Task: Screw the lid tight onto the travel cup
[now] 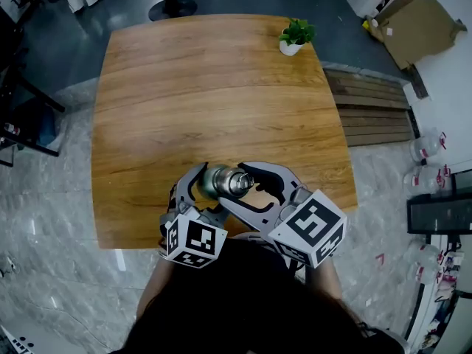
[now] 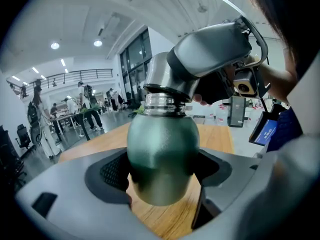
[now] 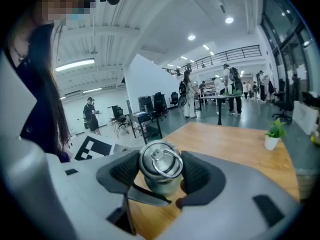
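Starting closest to your body, you have both tools raised just over the near edge of the table (image 1: 221, 87), with the travel cup (image 1: 215, 181) carried between them, lying roughly on its side and not resting on the wood. Your left gripper (image 2: 160, 171) is clamped around the cup's green body, its dark pads pressing either flank, so the base is firmly held. Your right gripper (image 3: 161, 173) is closed on the steel lid (image 3: 160, 160), pads on both sides and the ring handle facing the camera. So the lid is already seated on the mouth, and the placing step looks done; what is left is the turning itself. In the left gripper view a band of bare steel neck shows between the green body and the lid, which suggests the thread may not be fully run down, though you cannot tell from here how tight it is. Judge it as mid-task: both holds are set for twisting, and the final snugging and release remain. Beyond the cup the tabletop runs to a small potted plant (image 1: 296, 35) at the far corner, well apart from your work.
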Motion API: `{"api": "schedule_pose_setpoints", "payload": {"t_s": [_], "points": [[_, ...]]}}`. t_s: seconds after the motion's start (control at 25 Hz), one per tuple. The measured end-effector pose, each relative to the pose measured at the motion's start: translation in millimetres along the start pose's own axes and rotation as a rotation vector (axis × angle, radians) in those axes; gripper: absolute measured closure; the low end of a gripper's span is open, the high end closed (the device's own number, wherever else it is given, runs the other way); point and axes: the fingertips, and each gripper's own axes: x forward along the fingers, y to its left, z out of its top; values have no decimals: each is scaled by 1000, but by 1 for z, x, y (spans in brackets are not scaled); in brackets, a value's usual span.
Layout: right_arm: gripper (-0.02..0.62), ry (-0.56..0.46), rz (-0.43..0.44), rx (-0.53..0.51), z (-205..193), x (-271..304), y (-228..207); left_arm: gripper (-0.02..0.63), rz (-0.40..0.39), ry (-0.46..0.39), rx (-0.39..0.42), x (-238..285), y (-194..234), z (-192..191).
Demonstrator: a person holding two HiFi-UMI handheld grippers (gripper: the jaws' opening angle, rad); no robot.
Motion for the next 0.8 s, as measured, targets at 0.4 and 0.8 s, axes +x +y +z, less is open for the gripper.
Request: {"api": "schedule_pose_setpoints", "payload": {"t_s": [0.4, 0.8], "points": [[319, 19, 11, 19, -6, 5, -2, 232, -49, -45, -19, 3, -12, 5], [318, -153, 101, 45, 21, -17, -4, 232, -157, -118, -174, 1, -12, 20]]}}
